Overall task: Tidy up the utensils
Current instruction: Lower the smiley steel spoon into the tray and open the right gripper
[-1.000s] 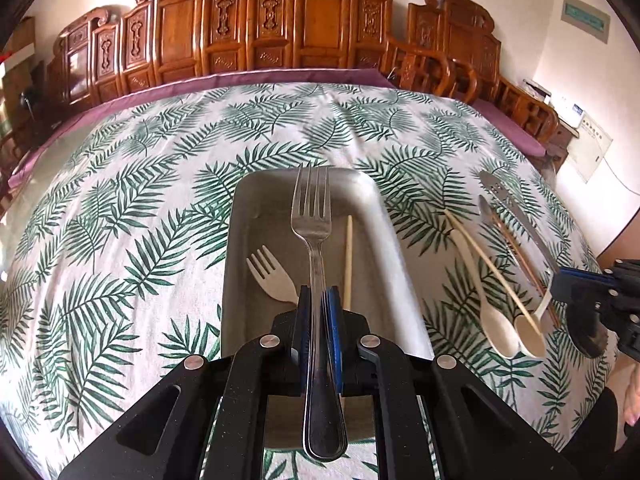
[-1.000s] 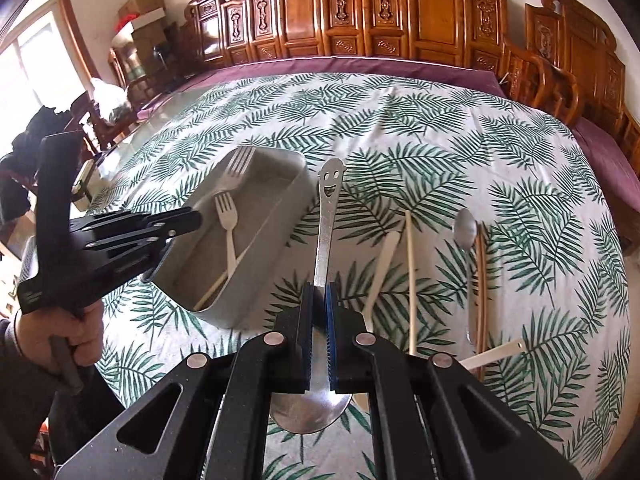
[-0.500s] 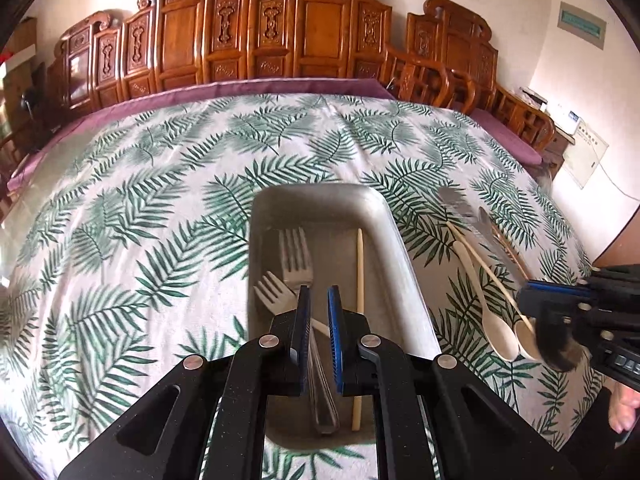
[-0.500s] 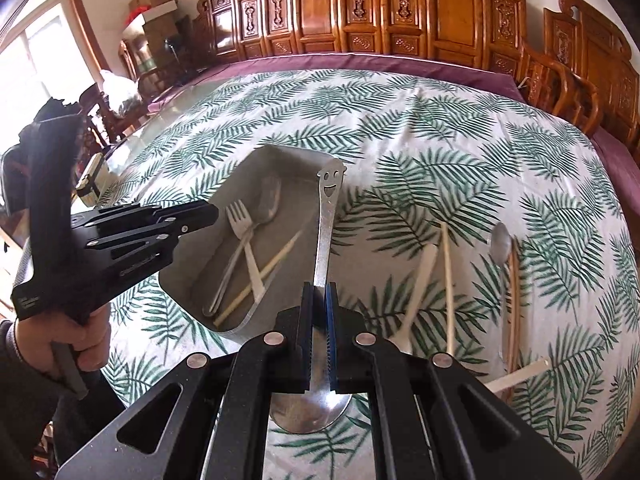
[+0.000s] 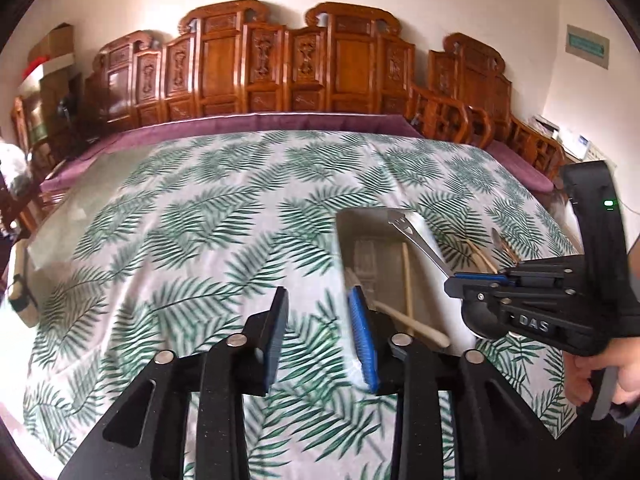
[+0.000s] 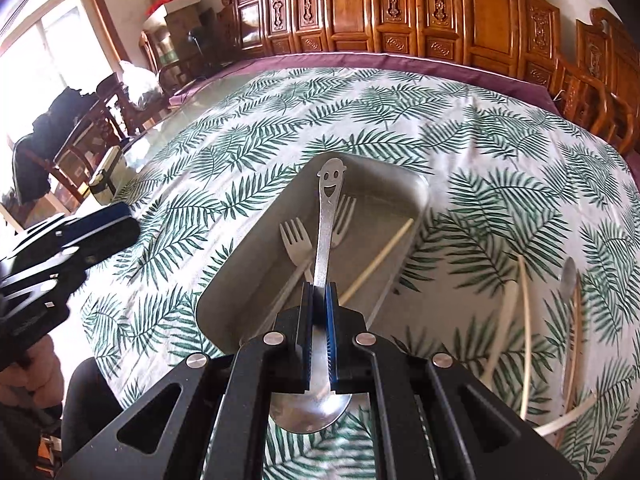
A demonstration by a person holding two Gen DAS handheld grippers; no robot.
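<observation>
The left claw (image 5: 320, 320) points down and forward with its jaws opening, nothing between them. The right claw (image 6: 319, 312) points steeply down, its jaws clamped on a spoon (image 6: 326, 232) by the stem, bowl near, handle far. A hand (image 5: 600, 372) at the right grips the right claw's trigger handle.

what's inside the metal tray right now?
In the rectangular grey metal tray: a pale plastic fork, a metal fork and a wooden chopstick. The right gripper and its smiley-handled metal spoon cover the near end, so anything there is unseen.
</observation>
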